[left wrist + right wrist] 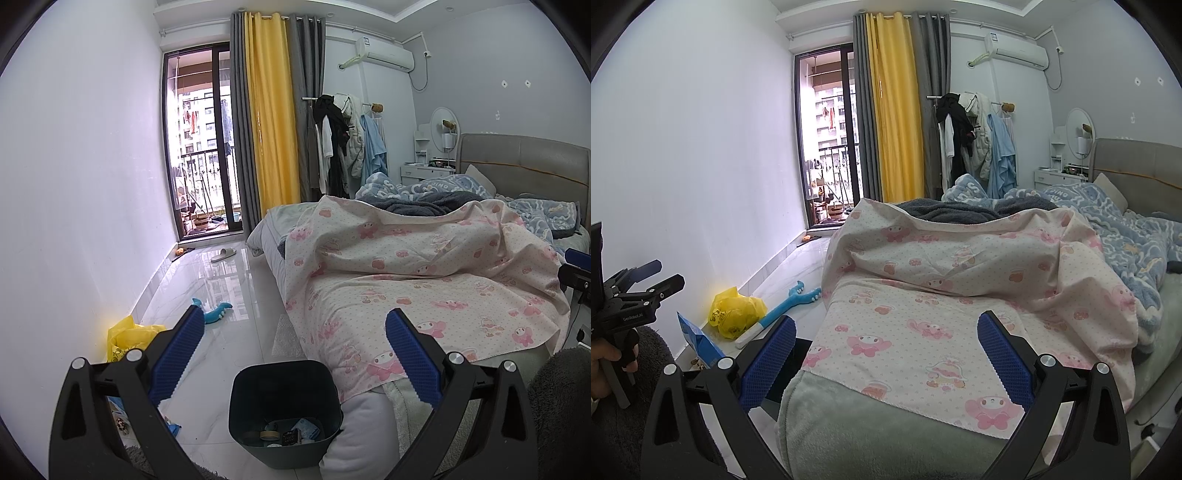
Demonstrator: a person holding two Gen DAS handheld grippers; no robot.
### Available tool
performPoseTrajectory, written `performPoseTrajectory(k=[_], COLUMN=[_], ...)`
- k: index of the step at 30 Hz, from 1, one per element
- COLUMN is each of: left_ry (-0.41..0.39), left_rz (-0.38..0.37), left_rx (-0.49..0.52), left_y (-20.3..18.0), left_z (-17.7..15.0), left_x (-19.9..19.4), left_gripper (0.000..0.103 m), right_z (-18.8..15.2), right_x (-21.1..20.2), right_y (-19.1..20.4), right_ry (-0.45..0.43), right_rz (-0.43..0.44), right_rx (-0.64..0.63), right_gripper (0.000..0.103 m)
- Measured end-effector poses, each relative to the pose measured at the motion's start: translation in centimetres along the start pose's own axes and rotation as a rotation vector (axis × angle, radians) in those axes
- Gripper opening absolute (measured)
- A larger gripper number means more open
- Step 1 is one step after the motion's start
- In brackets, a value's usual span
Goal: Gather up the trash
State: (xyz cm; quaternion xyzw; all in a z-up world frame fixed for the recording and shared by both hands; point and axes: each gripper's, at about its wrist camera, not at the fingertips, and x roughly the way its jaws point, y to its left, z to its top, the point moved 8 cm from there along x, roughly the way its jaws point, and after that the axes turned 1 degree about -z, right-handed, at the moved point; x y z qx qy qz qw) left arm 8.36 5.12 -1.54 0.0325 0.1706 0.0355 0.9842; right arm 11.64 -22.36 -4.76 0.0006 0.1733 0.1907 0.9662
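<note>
From the left wrist camera, a bedroom with a glossy white tiled floor [225, 295] runs to a balcony door [201, 140] at 11 o'clock, with yellow and grey curtains [271, 122] at 12 and a bed [424, 280] under a pink-patterned sheet filling the right half. The left gripper [293, 354] hangs with its blue-padded jaws wide apart and nothing between them. A dark bin [284, 410] stands on the floor against the bed corner at 6 o'clock, directly below the gap between the jaws, with scraps lying in its bottom that are too small to name. A crumpled yellow bag [125, 338] lies by the wall at 8 o'clock, just outside the left finger, and a blue toy [216, 312] lies at 10. From the right wrist camera, the right gripper [886, 356] is also spread open and empty over the foot of the bed. The yellow bag [737, 312] sits at 9 o'clock beside a blue packet [700, 343], which is partly cut off by the left finger. The bin is hidden here behind the finger and the bed corner.
</note>
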Motion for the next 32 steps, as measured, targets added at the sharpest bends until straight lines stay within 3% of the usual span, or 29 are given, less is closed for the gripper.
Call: performPoseTrajectory(k=[32], left_ry=[0.003], left_rz=[-0.002], left_rx=[0.004], left_y=[0.17], left_z=[-0.26], left_x=[0.03], left_gripper=[0.1], right_z=[-0.04], right_x=[-0.05], right_y=[0.08], right_ry=[-0.001], right_rz=[-0.001], right_rx=[0.002], right_gripper=[0.1])
